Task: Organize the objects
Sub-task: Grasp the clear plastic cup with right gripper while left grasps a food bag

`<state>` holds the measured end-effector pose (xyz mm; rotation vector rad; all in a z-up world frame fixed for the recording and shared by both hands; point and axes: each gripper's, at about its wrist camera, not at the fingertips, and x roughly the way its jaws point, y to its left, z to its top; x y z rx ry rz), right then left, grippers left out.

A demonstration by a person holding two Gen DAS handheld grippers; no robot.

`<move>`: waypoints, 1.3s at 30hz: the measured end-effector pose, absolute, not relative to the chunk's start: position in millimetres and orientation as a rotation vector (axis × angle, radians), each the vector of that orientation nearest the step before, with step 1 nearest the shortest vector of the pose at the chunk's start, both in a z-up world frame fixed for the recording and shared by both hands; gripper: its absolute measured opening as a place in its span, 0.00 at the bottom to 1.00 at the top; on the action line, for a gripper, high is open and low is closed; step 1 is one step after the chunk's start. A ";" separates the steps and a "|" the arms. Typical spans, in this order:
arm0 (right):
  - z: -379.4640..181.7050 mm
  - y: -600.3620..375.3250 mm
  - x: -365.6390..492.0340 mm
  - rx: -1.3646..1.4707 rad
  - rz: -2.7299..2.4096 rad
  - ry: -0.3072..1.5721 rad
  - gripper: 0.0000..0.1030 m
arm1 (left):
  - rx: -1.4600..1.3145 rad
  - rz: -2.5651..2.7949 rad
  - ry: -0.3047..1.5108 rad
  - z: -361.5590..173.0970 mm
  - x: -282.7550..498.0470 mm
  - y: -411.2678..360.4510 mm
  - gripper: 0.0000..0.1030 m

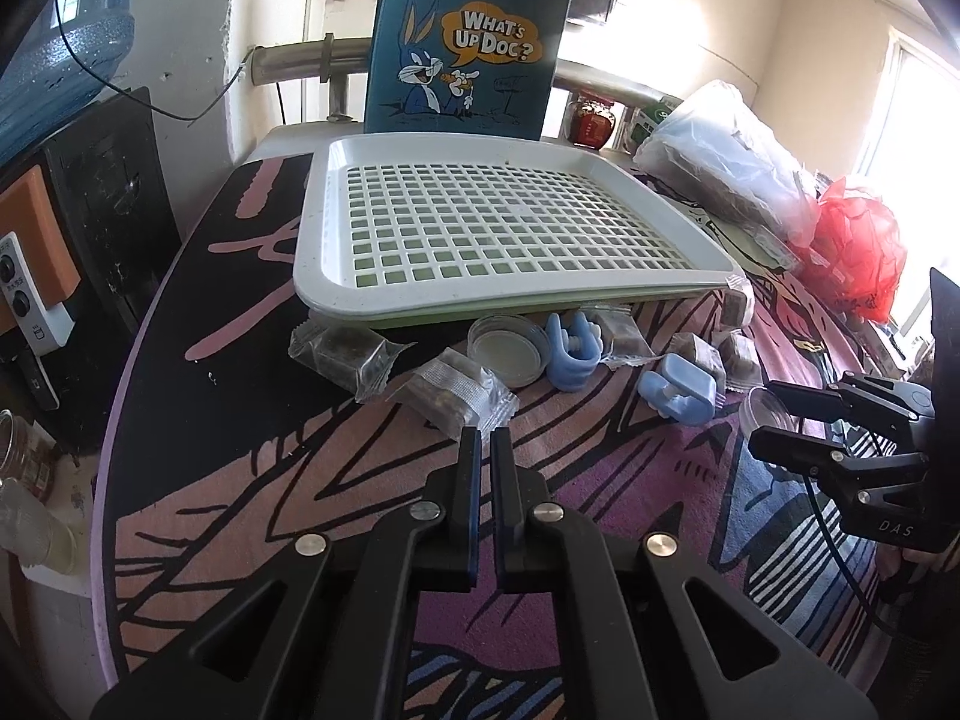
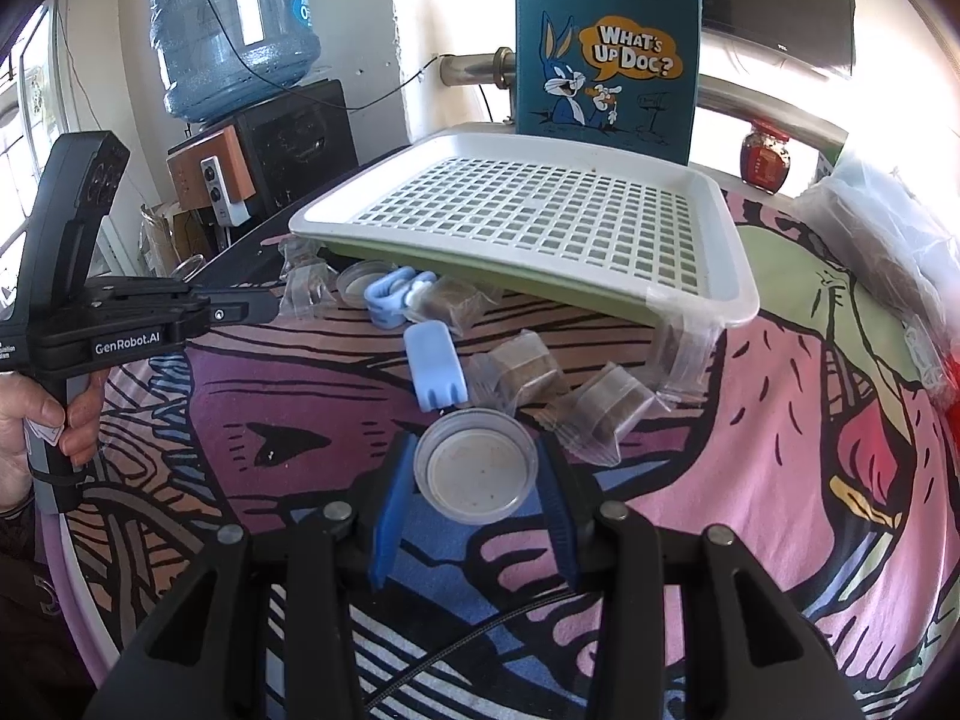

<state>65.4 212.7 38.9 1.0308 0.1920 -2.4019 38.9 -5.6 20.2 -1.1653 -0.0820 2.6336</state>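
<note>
Right gripper (image 2: 477,480): jaws spread, round clear lid (image 2: 476,466) lying between them on the table (image 2: 750,480), contact uncertain. Left gripper (image 1: 486,450): jaws clenched, empty; wrapped snack packet (image 1: 453,397) just ahead. White grid tray (image 1: 336,276) beyond.

At twelve o'clock the blue bag (image 1: 468,36) loses its handles past the frame edge; wrapped packets (image 2: 450,300) lie half hidden beneath the tray (image 2: 735,294).

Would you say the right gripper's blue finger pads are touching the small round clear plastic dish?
Cannot tell. In the right wrist view the small round clear plastic dish sits between the right gripper fingers, but whether the pads press its rim is unclear.
</note>
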 end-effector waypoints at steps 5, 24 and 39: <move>38.8 213.2 65.0 1.033 -2.399 0.186 0.38 | -1.137 2.654 -0.041 25.4 35.3 -5.3 0.48; 40.3 214.8 65.4 1.028 -2.393 0.161 0.38 | -1.222 2.644 -0.053 13.5 8.2 3.3 0.28; 73.5 217.4 63.5 0.804 -2.524 0.099 0.38 | -0.916 2.729 0.022 45.1 34.4 18.1 0.27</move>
